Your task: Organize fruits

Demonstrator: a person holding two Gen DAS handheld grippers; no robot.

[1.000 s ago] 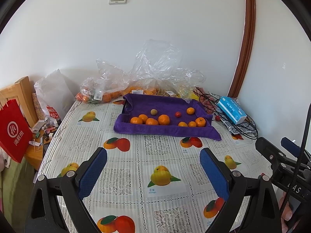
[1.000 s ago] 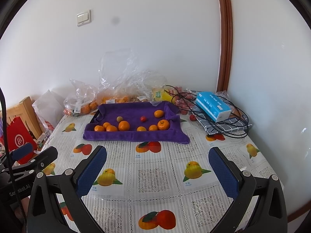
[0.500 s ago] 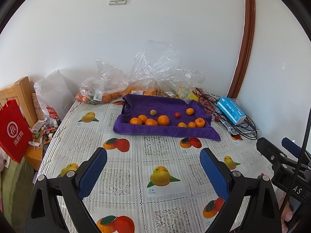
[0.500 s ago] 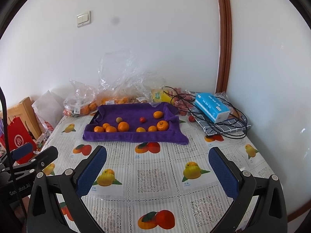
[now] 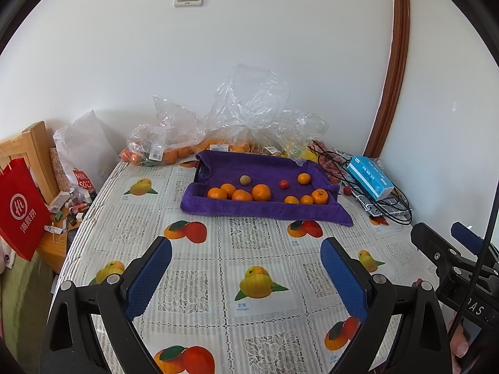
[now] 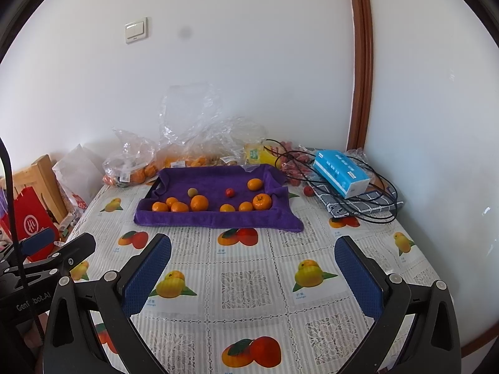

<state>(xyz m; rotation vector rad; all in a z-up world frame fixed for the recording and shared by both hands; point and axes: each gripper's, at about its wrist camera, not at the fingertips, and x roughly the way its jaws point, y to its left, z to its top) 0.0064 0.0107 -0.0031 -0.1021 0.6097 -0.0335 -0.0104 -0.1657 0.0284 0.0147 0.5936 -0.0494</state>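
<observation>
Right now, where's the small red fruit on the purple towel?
In both views the small red fruit lies mid-right on the purple towel, between the greenish-brown fruit and the back-right orange.

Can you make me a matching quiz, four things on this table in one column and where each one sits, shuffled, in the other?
Things:
1. small red fruit
2. blue tissue pack
3. bagged oranges
4. left gripper

Places:
A. on the black cables
B. over the near tablecloth, open
C. behind the tray's left corner
D. on the purple towel

Pairs: 1-D, 2-A, 3-C, 4-B
</observation>
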